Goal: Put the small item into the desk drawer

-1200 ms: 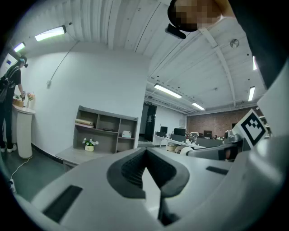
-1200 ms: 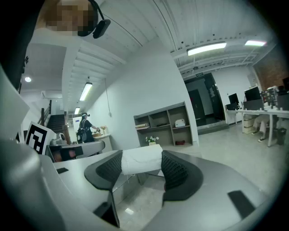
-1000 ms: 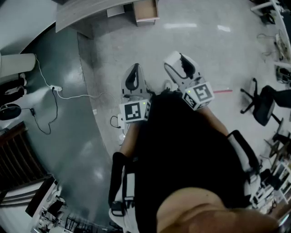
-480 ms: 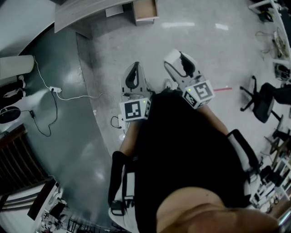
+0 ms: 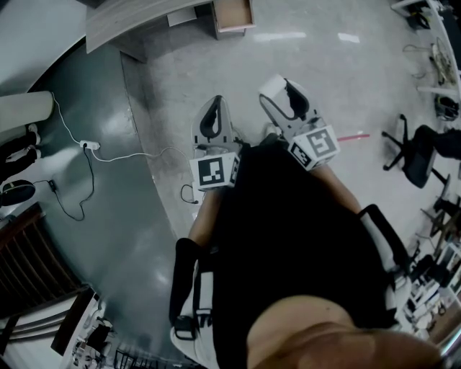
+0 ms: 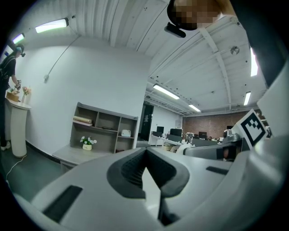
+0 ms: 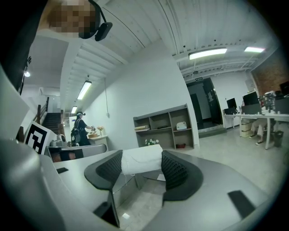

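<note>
Over a pale office floor [image 5: 317,65], with the desk [image 5: 137,20] and its seemingly open drawer [image 5: 234,14] at the frame's top, the right gripper [image 7: 141,168] clamps the small item [image 7: 141,159], a white, probably soft, light roll, across its middle, while the left gripper [image 6: 145,168] is closed on nothing.

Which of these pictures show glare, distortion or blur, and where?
Head view: lamp glare on the floor, and the desk edge curves from the wide lens. Left gripper view: dark round border, jaws soft, shelf sharp. Right gripper view: ceiling lamp blown out; white item is clear.
</note>
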`<state>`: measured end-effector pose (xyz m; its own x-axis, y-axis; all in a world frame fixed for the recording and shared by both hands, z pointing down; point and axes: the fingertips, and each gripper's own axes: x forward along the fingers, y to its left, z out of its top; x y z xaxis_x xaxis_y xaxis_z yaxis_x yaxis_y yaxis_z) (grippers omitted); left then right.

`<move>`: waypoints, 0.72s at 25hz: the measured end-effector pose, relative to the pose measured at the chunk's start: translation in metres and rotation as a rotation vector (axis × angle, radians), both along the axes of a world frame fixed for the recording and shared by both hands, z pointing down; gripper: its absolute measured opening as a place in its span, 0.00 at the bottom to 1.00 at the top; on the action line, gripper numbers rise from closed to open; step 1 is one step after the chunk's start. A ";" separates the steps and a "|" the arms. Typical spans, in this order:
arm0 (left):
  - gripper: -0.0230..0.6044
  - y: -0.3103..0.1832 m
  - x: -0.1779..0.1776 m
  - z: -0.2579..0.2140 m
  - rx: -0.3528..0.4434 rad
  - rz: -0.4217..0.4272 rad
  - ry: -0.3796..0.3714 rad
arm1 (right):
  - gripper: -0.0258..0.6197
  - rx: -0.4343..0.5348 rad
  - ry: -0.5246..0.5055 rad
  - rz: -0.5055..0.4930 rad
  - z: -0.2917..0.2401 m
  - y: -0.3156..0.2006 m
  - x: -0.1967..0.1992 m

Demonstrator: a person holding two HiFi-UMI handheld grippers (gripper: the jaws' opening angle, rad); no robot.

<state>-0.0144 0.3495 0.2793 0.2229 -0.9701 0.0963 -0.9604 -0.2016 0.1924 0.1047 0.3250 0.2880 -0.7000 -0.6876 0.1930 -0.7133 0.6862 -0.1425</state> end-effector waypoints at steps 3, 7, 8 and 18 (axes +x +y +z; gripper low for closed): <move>0.03 -0.002 -0.010 0.003 0.003 0.023 0.003 | 0.45 0.005 0.002 0.025 0.003 -0.002 -0.011; 0.03 -0.005 -0.015 0.002 0.010 0.041 0.018 | 0.45 -0.002 0.013 0.041 0.007 -0.004 -0.018; 0.03 -0.005 -0.015 0.001 0.012 0.044 0.022 | 0.45 -0.008 0.016 0.044 0.009 -0.005 -0.018; 0.03 -0.036 -0.014 0.010 -0.011 0.061 0.033 | 0.45 -0.029 0.017 0.059 0.017 -0.038 -0.022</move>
<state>-0.0286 0.3131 0.2888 0.2846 -0.9536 0.0983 -0.9396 -0.2571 0.2258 0.0826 0.2872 0.3045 -0.6546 -0.7218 0.2247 -0.7551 0.6383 -0.1494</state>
